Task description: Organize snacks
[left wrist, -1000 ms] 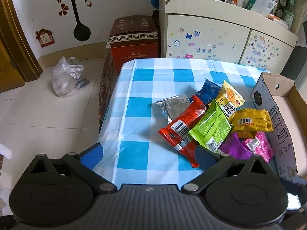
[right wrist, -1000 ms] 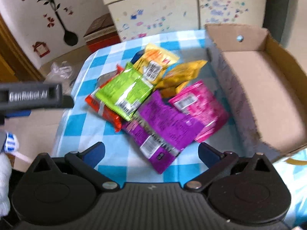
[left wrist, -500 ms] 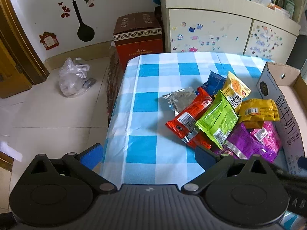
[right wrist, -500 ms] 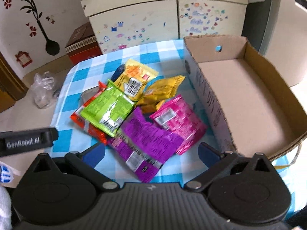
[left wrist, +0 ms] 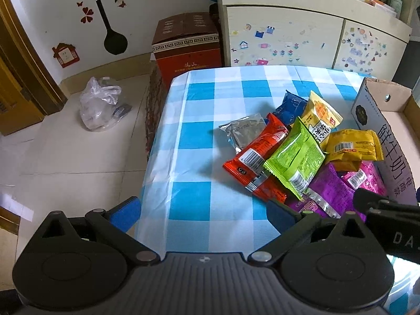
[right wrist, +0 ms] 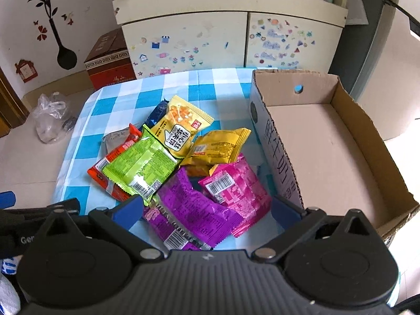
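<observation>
Hovering over the near edge of the table [left wrist: 199,99], the left gripper [left wrist: 202,211] has its jaws wide apart and empty. The right gripper [right wrist: 207,210] is also spread wide, straddling the purple packet [right wrist: 194,210] without visible contact. The snacks [right wrist: 168,157] lie heaped on the checked cloth, just left of the empty box [right wrist: 328,141], the pink packet [right wrist: 236,186] nearest its wall.

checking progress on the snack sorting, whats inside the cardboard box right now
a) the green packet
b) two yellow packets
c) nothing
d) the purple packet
c: in the right wrist view the cardboard box shows only its bare floor, while the purple packet, green packet and the yellow packets lie piled on the tablecloth beside it.
</observation>
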`<state>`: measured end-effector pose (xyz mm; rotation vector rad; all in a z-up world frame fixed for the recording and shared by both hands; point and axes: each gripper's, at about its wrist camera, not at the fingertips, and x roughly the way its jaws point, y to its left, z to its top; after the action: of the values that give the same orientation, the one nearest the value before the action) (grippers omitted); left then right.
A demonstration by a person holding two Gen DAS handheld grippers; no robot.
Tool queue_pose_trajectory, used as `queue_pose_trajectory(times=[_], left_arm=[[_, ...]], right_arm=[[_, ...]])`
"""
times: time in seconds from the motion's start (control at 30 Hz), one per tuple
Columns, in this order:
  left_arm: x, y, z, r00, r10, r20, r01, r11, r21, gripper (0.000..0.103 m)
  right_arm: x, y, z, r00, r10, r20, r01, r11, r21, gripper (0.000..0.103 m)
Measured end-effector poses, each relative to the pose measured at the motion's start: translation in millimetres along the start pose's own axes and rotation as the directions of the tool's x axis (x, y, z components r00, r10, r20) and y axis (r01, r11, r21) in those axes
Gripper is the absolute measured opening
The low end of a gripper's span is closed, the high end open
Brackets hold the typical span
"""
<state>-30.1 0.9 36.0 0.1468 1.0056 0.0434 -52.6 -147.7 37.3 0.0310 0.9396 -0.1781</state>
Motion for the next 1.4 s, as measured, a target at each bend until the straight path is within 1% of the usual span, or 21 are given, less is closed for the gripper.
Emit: queue_pose_trajectory(times=[0.37, 1.4], left_arm=[[2.7, -2.4, -0.1, 1.000, 0.013, -0.007, -0.013, 1.000, -0.001, 0.103], [7.8, -10.0, 3.6, 0.999, -0.009, -0.032, 0.009, 1.000, -0.018, 0.103]], right_arm=[[0.6, 0.9, 1.0, 1.000, -0.015, 0.001, 0.015, 1.000, -0.008, 0.102], [1.0, -4.6, -0.9, 0.999, -0.042, 0.014, 0.041, 0.999, 0.018, 0.102]])
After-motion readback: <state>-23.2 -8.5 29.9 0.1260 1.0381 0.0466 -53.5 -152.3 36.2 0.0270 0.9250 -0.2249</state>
